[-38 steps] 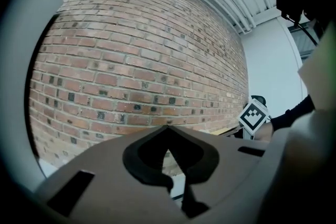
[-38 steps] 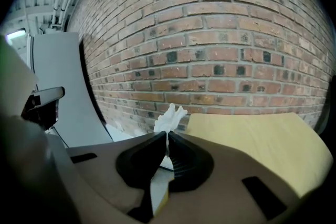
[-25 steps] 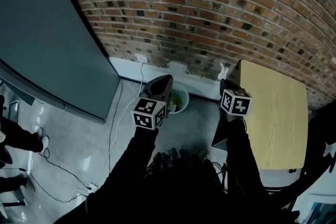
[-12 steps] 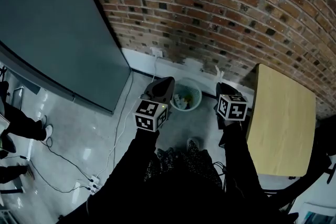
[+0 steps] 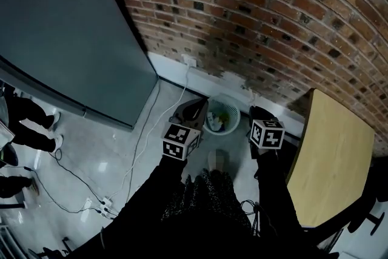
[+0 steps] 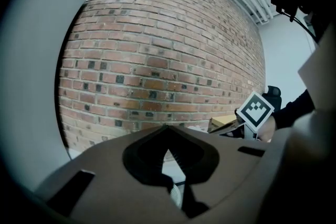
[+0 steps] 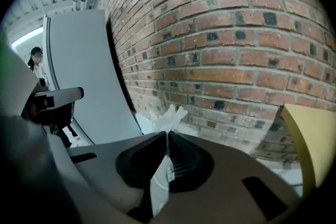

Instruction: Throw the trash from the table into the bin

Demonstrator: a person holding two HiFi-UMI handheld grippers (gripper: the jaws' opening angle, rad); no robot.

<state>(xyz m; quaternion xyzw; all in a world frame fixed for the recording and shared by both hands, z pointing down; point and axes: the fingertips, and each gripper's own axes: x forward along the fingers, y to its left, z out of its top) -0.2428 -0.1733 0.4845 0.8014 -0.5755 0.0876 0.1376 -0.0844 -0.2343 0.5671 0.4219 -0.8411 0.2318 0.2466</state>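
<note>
Drop-off step, by my read: the trash is off the table [image 5: 330,154] and up near the bin [image 5: 234,110], w/ the release not yet done.

Right tool [image 7: 167,135] is closed nearly all the way on a white crumpled tissue [image 7: 169,115]. A tuft pokes out past the tips, and more hangs below the jaws. In head view that tool sits just right of the bin, pointing down toward the brick wall [image 5: 273,15], not over the opening.

Left tool [image 6: 167,131] is closed too, tips meeting, nothing between them. It sits just left of the bin, so the bin lies between the two tools.

Bin is a small round pale basket on the floor against the wall, w/ some bits already inside. Table stands to the right of it, apart from it. No trash shows on the part of the top in view.

Next move, prob.: swing right tool across (leftward in head view) till its tips are above the bin mouth, then open the jaws & let the tissue fall. Tissue looks light and thin, so it may cling to a pad or drift. Better to release low over the rim, maybe w/ a small shake. Left tool has no job here; it just needs to stay clear of the mouth.
</note>
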